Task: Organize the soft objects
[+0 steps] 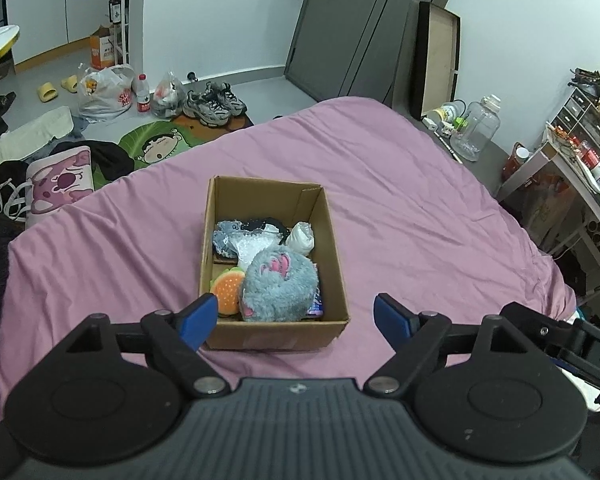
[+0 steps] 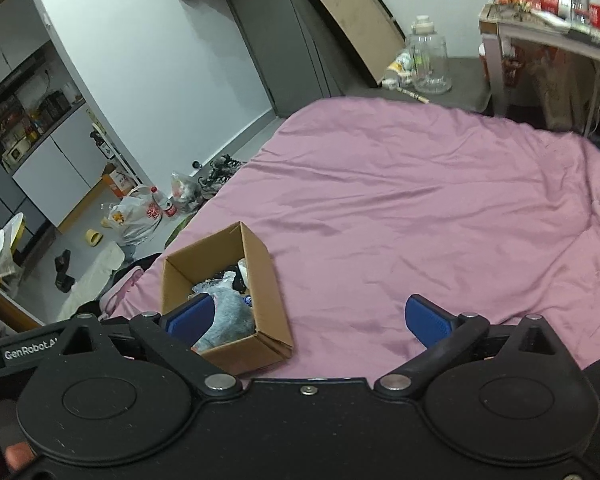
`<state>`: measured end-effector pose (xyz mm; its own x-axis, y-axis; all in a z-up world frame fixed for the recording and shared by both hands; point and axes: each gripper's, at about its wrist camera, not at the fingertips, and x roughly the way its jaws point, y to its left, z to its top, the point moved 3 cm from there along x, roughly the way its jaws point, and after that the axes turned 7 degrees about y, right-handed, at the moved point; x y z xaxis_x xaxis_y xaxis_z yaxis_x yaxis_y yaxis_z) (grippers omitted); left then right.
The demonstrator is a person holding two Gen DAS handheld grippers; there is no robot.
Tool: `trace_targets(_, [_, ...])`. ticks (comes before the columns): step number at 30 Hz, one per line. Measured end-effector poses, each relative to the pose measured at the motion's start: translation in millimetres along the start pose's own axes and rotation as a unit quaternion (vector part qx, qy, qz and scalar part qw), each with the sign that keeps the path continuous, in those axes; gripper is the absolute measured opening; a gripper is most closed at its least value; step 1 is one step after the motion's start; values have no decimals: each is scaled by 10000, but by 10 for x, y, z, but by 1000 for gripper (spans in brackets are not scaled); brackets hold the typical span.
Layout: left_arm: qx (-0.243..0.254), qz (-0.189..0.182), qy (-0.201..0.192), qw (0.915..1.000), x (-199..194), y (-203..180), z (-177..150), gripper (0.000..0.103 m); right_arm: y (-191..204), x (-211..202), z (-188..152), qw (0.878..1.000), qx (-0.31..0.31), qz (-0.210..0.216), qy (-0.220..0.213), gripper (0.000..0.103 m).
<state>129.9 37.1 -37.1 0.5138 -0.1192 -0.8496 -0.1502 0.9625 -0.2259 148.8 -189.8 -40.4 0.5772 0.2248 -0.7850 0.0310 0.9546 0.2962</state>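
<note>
A cardboard box (image 1: 334, 236) stands on the pink bed sheet (image 1: 400, 184). In it lie a grey-blue plush (image 1: 278, 286) with pink marks, a burger plush (image 1: 228, 286), a small grey plush (image 1: 226, 236), a white soft item (image 1: 302, 236) and dark cloth. My left gripper (image 1: 294, 318) is open and empty, just in front of the box. The box also shows in the right wrist view (image 2: 266, 280), at lower left. My right gripper (image 2: 310, 320) is open and empty above the sheet, its left finger (image 2: 192, 318) in front of the box.
The bed's far edge meets a cluttered floor with shoes (image 1: 214, 102), plastic bags (image 1: 106, 92), a bottle (image 1: 142, 94) and clothes (image 1: 60, 176). A clear jar (image 1: 476, 128) and a crowded desk (image 1: 572, 160) stand to the right. A grey wardrobe (image 1: 360, 28) is behind.
</note>
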Motion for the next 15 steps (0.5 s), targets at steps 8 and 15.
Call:
trace_targets(8, [238, 59, -245, 9994, -328, -143, -159, 84, -17, -289, -100, 9996, -103, 78, -231, 103])
trace_targets(15, [308, 98, -435, 9985, -556, -178, -305, 84, -45, -549, -186, 9987, -275, 141, -400, 103])
